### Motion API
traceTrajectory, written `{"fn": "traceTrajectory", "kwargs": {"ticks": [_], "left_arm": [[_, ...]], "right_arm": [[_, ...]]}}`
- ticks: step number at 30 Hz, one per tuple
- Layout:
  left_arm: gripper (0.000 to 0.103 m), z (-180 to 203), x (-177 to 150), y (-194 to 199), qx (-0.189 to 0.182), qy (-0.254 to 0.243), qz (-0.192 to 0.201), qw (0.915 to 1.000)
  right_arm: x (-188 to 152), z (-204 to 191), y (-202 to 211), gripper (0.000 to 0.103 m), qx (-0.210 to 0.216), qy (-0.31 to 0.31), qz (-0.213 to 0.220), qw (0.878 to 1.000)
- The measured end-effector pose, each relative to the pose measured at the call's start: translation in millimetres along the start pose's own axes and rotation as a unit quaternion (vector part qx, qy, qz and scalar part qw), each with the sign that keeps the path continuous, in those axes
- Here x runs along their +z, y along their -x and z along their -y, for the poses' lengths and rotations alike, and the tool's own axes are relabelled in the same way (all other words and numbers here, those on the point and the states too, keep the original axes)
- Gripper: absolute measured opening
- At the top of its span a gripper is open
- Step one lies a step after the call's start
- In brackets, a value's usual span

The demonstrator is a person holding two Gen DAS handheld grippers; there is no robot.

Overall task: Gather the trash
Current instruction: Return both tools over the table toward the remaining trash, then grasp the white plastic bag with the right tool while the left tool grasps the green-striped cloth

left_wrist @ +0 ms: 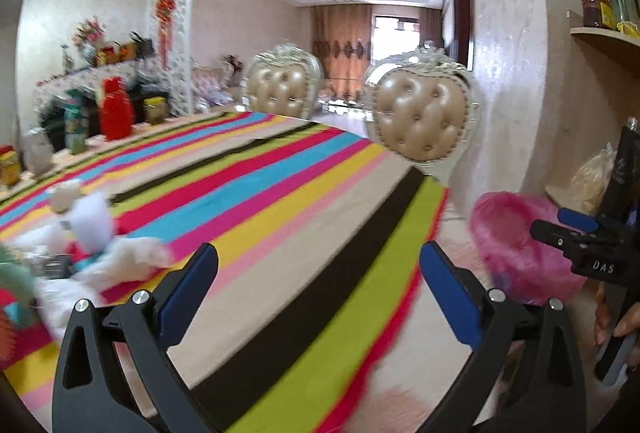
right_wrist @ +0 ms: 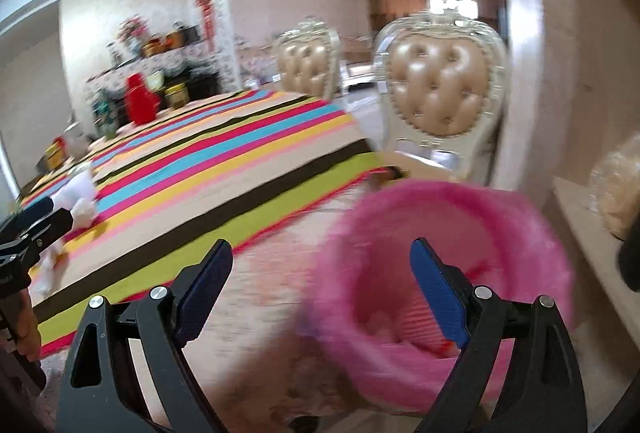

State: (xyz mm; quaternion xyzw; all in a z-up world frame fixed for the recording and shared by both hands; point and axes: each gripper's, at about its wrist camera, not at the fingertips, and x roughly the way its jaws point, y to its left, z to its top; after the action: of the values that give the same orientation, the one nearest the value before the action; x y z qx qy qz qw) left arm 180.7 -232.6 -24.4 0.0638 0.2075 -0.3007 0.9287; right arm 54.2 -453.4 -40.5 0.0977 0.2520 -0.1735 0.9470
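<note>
Over the striped tablecloth [left_wrist: 280,193] the left gripper [left_wrist: 320,285] has its fingers spread wide and empty, with crumpled white tissues [left_wrist: 96,233] at its left. Only the right gripper [right_wrist: 320,281], also spread and empty, looks into the pink trash bag [right_wrist: 440,233] beyond the cloth's edge.

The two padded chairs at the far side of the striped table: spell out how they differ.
In the left wrist view, the right chair stands nearer and looks larger; the left chair sits farther back and looks smaller. The right chair stands at the corner of the striped tablecloth; the left chair stands along its far edge. Both have tan tufted backs in ornate pale frames.
</note>
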Motion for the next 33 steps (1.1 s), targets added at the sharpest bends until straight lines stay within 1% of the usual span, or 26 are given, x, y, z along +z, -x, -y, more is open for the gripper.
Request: {"fn": "traceTrajectory", "kwargs": {"ticks": [3, 4, 8, 9, 10, 12, 14, 15, 17, 18, 20, 22, 25, 27, 30, 33], "left_arm": [[0.098, -27.4, -9.9, 19.7, 0.04, 0.001, 0.004, 0.9992], [0.098, -44.0, -15.2, 29.4, 0.06, 0.009, 0.004, 0.9982], [0.098, -95.2, -30.4, 58.1, 0.111, 0.04, 0.001, 0.993], [0.098, -111.8, -35.6, 67.1, 0.13, 0.049, -0.002, 0.9902], [0.098, -124.1, -39.6, 73.7, 0.142, 0.057, -0.004, 0.9882], [0.098, -149.5, -48.7, 86.9, 0.166, 0.073, -0.01, 0.9834], [0.098, -180.4, -60.3, 103.6, 0.196, 0.1, -0.017, 0.9754], [0.098, -188.2, -63.3, 108.0, 0.203, 0.108, -0.019, 0.9729], [0.098, -215.6, -71.2, 122.9, 0.219, 0.145, -0.023, 0.9647], [0.098, -229.6, -75.4, 131.8, 0.231, 0.162, -0.021, 0.959], [0.098, -243.6, -81.9, 145.2, 0.248, 0.179, -0.018, 0.9519], [0.098, -256.3, -87.6, 157.3, 0.263, 0.186, -0.017, 0.9466], [0.098, -264.7, -91.7, 169.4, 0.283, 0.188, -0.022, 0.9403], [0.098, -269.0, -94.2, 174.1, 0.287, 0.192, -0.026, 0.9382], [0.098, -270.0, -94.7, 176.2, 0.29, 0.198, -0.027, 0.936], [0.098, -271.0, -94.3, 176.2, 0.293, 0.198, -0.031, 0.9349]], "right_arm": [[-2.6, -43.5, -8.0, 0.085, 0.035, 0.029, -0.013, 0.999], [-2.8, -60.0, -11.3, 0.085, 0.048, 0.039, -0.017, 0.998], [-2.7, -121.1, -23.0, 0.085, 0.101, 0.074, -0.029, 0.992], [-3.5, -134.4, -24.6, 0.085, 0.113, 0.082, -0.031, 0.99], [-4.9, -153.4, -26.6, 0.085, 0.13, 0.094, -0.036, 0.986], [-7.7, -179.3, -28.6, 0.085, 0.152, 0.112, -0.041, 0.981], [-10.8, -207.4, -29.6, 0.085, 0.175, 0.134, -0.045, 0.974], [-12.1, -220.4, -29.7, 0.085, 0.185, 0.143, -0.047, 0.971], [-14.7, -241.7, -30.5, 0.085, 0.201, 0.158, -0.052, 0.965], [-15.2, -250.9, -31.7, 0.085, 0.209, 0.163, -0.056, 0.963], [-16.4, -269.9, -33.9, 0.085, 0.222, 0.176, -0.063, 0.957], [-17.3, -287.7, -35.1, 0.085, 0.236, 0.186, -0.067, 0.951], [-18.1, -313.1, -41.4, 0.085, 0.254, 0.2, -0.077, 0.943], [-19.2, -322.3, -47.9, 0.085, 0.26, 0.202, -0.084, 0.941], [-19.6, -338.9, -61.9, 0.085, 0.271, 0.197, -0.107, 0.936], [-19.8, -351.8, -74.0, 0.085, 0.282, 0.195, -0.122, 0.932]]}}
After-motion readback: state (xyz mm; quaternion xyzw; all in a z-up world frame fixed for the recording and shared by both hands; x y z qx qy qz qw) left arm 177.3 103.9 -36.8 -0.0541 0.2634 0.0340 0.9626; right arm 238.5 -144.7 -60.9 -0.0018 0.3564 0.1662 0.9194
